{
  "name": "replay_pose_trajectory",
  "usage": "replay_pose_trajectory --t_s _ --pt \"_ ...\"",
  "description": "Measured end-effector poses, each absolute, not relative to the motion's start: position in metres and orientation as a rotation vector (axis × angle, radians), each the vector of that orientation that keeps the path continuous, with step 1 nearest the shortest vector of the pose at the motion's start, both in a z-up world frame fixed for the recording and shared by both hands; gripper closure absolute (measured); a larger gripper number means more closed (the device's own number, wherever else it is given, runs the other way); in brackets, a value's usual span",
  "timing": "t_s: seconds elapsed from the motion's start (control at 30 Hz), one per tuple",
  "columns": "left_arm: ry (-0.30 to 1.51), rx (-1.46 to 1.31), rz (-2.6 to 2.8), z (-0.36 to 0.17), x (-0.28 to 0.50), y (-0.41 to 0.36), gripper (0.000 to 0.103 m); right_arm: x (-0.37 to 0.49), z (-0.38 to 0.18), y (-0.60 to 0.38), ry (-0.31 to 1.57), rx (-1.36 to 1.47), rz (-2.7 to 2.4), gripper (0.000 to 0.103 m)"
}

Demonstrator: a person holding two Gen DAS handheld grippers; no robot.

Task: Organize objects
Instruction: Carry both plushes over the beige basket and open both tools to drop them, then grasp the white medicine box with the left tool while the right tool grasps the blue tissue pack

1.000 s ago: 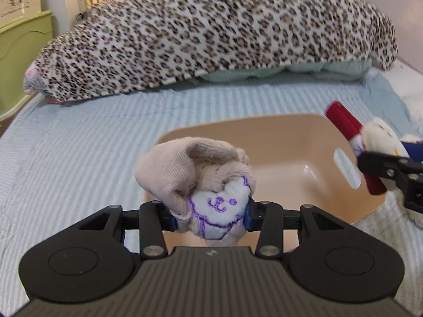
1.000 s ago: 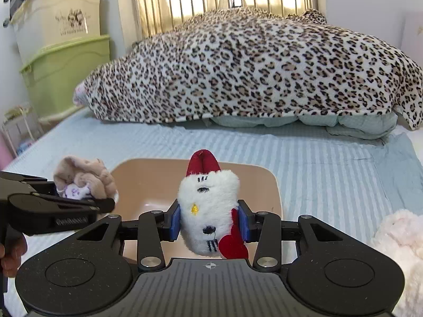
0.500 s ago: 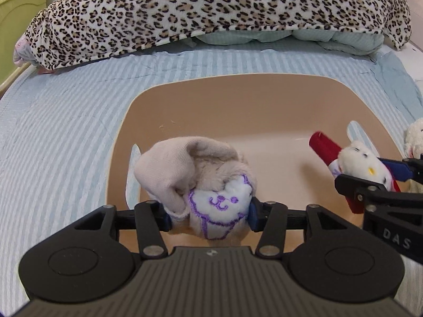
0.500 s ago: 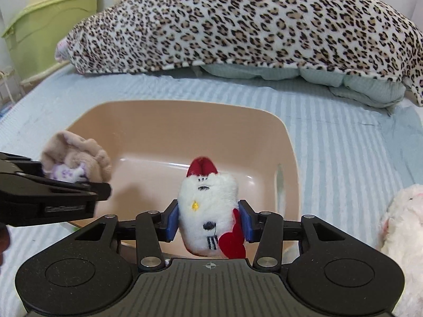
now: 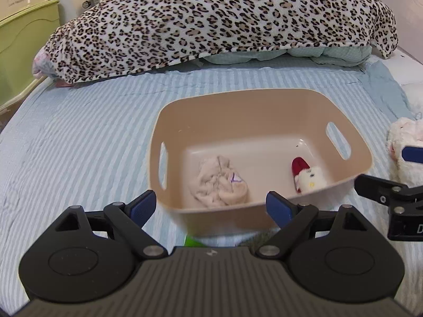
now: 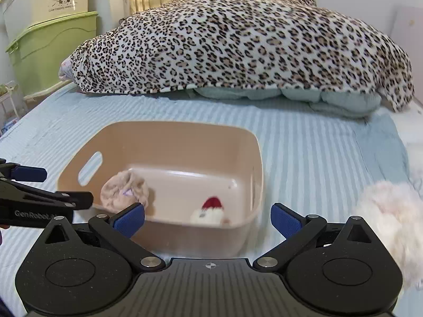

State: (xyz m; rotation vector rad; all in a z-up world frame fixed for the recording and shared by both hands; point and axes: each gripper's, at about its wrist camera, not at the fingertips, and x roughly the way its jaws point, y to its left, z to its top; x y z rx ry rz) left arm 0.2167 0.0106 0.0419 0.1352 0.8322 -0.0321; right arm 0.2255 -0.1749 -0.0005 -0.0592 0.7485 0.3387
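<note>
On a striped bed (image 5: 79, 132) under a leopard blanket (image 5: 224, 18), both grippers, left (image 5: 211, 206) and right (image 6: 207, 218), are gaping empty near the bin (image 5: 264, 111). Inside are lying the sock (image 5: 219, 185) left, the doll (image 5: 308, 175) right. The plush (image 6: 391, 216), right of the bin, is probably waiting next: grip its middle squarely.

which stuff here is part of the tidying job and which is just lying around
Part of the job:
- beige bin
- tan plush, in the bin
- white plush with red hat, in the bin
- fluffy white plush, on the bed beside the bin

Just there:
- leopard blanket
- green storage boxes
- striped bedsheet
</note>
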Motion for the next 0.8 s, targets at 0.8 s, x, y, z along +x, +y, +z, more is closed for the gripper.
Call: replay_pose_trajectory --t_s 0.8 --pt "0.988 0.141 -0.052 -0.031 0.119 0.019 0.013 0.134 -0.070 -0.196 0.937 -0.063 0.326 0.000"
